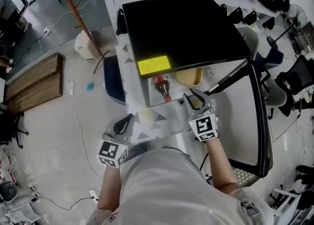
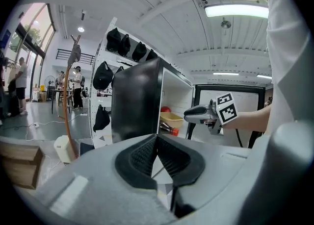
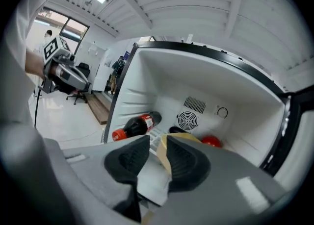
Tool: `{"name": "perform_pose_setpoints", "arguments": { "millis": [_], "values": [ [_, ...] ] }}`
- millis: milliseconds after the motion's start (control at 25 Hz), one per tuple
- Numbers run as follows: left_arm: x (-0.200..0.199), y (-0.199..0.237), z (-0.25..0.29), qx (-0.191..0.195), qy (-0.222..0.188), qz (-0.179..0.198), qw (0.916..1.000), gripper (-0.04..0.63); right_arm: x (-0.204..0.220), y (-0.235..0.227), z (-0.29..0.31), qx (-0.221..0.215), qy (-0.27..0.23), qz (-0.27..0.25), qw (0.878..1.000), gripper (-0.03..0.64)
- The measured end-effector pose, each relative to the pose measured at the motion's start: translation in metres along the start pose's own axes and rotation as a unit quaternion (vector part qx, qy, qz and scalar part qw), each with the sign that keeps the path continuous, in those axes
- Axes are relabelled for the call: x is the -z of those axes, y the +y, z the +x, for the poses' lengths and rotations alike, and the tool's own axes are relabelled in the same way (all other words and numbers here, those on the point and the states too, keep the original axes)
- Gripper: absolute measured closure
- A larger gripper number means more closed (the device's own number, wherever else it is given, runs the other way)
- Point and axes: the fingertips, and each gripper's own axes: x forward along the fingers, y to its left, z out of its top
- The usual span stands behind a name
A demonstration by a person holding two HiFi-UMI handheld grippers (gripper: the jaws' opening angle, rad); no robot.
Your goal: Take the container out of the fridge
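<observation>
head view: the black fridge (image 1: 186, 28) stands with its door (image 1: 260, 121) swung wide to the right. inside at the front, a yellow container (image 1: 190, 76) sits on the shelf just beside a cola bottle (image 1: 162, 88) lying on its side. the right gripper (image 1: 195, 100) is at the fridge opening, right in front of the container. the left gripper (image 1: 122, 123) hangs back, well apart from the shelf

left gripper view: its jaws are pressed together at the tips with nothing between them. beyond them are the fridge's dark side, the container (image 2: 171, 119) and the bottle (image 2: 168, 130)

right gripper view: the jaws stand apart, unclenched. the container's (image 3: 189, 137) near rim shows in the gap, and the pads are not pressing on it. the bottle (image 3: 135, 125) lies to the left, a red round thing (image 3: 211, 141) sits behind the container, and a fan vent (image 3: 186, 120) is on the back wall
</observation>
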Motion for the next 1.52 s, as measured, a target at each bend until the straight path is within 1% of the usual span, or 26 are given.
{"name": "perform_pose_setpoints", "arguments": {
  "millis": [80, 160, 440, 600, 960, 1000, 1080, 1120, 1320, 1440, 1520],
  "values": [
    [0.003, 0.007, -0.001, -0.006, 0.001, -0.007, 1.0000, 0.586, 0.003, -0.005, 0.010, 0.010, 0.018, -0.036, 0.999, 0.495],
    [0.007, 0.013, -0.002, -0.010, 0.004, -0.013, 0.9999, 0.586, 0.007, -0.009, 0.019, 0.013, 0.034, -0.062, 0.997, 0.485],
    [0.018, 0.027, -0.007, -0.027, 0.009, -0.028, 0.9992, 0.586, 0.024, -0.010, 0.052, -0.007, 0.079, -0.117, 0.990, 0.446],
    [0.026, 0.034, -0.011, -0.038, 0.015, -0.037, 0.9985, 0.586, 0.036, -0.005, 0.068, -0.021, 0.104, -0.149, 0.983, 0.437],
    [0.036, 0.045, -0.024, -0.063, 0.023, -0.052, 0.9964, 0.586, 0.046, -0.004, 0.082, -0.004, 0.126, -0.237, 0.963, 0.437],
    [0.036, 0.045, -0.024, -0.064, 0.023, -0.052, 0.9963, 0.586, 0.046, -0.004, 0.082, -0.002, 0.128, -0.242, 0.962, 0.448],
    [0.036, 0.045, -0.024, -0.065, 0.024, -0.052, 0.9963, 0.586, 0.045, -0.005, 0.082, 0.000, 0.129, -0.245, 0.961, 0.480],
    [0.036, 0.045, -0.024, -0.064, 0.023, -0.052, 0.9963, 0.586, 0.044, -0.006, 0.081, 0.000, 0.128, -0.242, 0.962, 0.483],
    [0.036, 0.042, -0.023, -0.063, 0.022, -0.051, 0.9965, 0.586, 0.042, -0.007, 0.079, -0.003, 0.130, -0.223, 0.966, 0.545],
    [0.036, 0.041, -0.025, -0.062, 0.021, -0.052, 0.9965, 0.586, 0.042, -0.005, 0.076, -0.007, 0.135, -0.210, 0.968, 0.563],
    [0.036, 0.040, -0.025, -0.062, 0.021, -0.052, 0.9965, 0.586, 0.041, -0.003, 0.074, -0.011, 0.134, -0.192, 0.972, 0.577]
  ]
}}
